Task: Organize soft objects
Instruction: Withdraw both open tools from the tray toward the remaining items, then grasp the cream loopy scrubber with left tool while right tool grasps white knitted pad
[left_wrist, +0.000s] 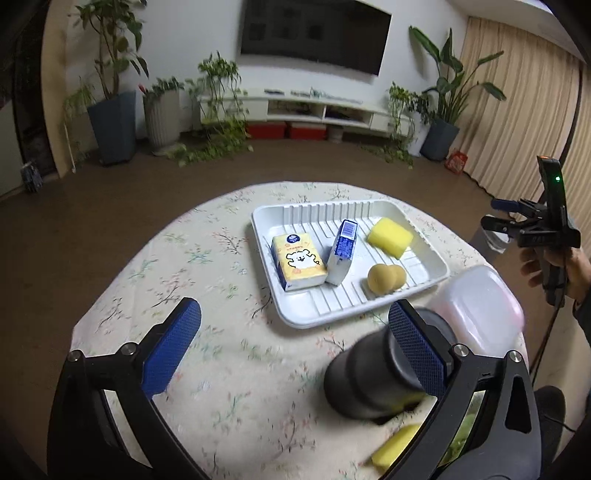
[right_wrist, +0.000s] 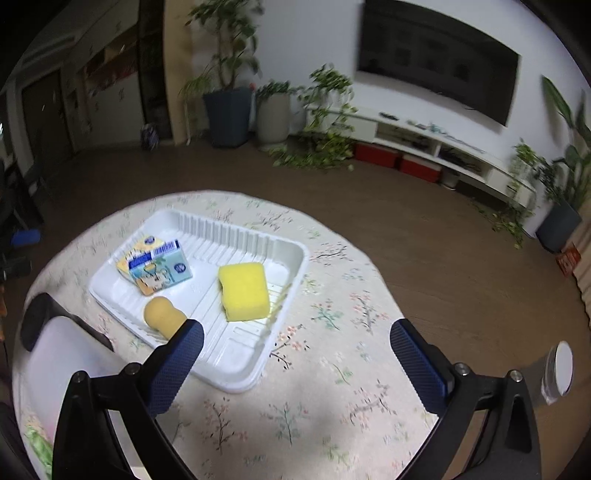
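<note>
Both claws stand wide open with nothing between their pads: left gripper (left_wrist: 295, 343) above the floral tablecloth (left_wrist: 221, 369), right gripper (right_wrist: 297, 354) just before the white ribbed tray (right_wrist: 236, 380). Inside the tray, from left to right, lie a yellow tissue pack (left_wrist: 298, 266), a blue tissue pack (left_wrist: 342, 254) leaning against it, a tan peanut-shaped sponge (left_wrist: 386, 278) and a yellow sponge block (left_wrist: 390, 237). A dark cylinder (left_wrist: 365, 380) and another yellow sponge (left_wrist: 393, 446) lie nearer, a translucent lidded box (left_wrist: 480, 306) to the right.
</note>
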